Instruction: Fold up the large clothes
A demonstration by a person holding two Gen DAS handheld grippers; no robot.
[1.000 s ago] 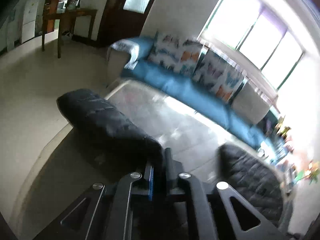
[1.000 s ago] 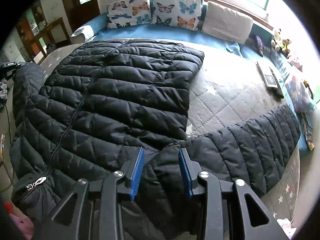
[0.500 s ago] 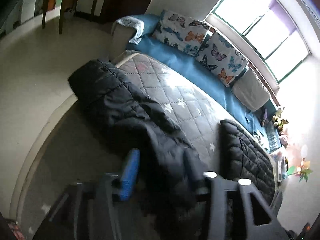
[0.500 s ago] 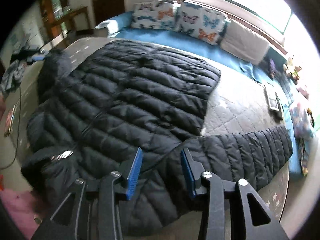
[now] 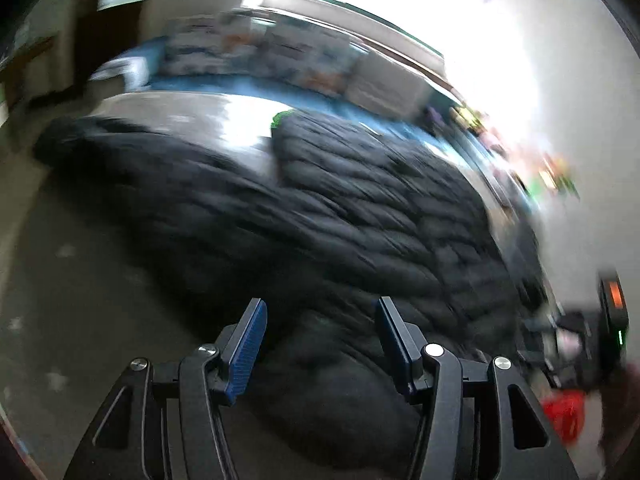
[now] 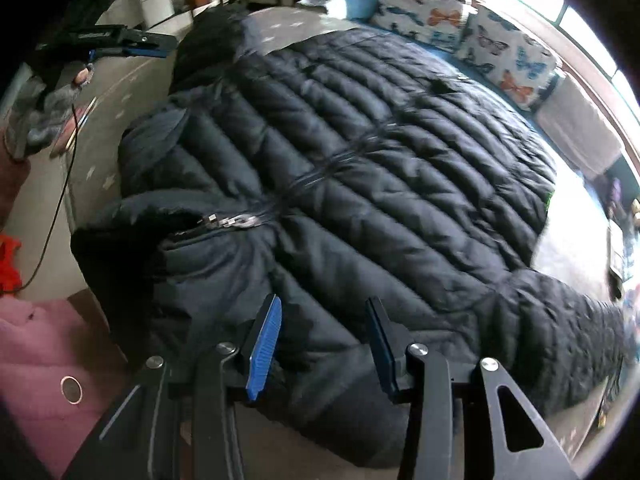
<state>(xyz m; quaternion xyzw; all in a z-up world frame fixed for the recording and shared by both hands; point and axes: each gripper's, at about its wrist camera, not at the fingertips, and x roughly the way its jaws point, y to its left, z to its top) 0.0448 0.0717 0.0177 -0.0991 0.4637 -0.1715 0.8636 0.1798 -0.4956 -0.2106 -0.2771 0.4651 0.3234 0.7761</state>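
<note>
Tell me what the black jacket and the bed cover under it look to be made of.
Black jacket: probably smooth synthetic shell with puffy filling, judging by the faint sheen and the stitched, swollen channels. Bed cover: looks like matte grey quilted fabric printed with pale stars; the fibre cannot be told.

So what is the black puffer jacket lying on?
The black puffer jacket is spread zipped-side up over a grey star-print quilted cover, which shows bare beyond the hem and at the left edge. Whatever lies beneath the jacket's body is covered and cannot be seen.
</note>
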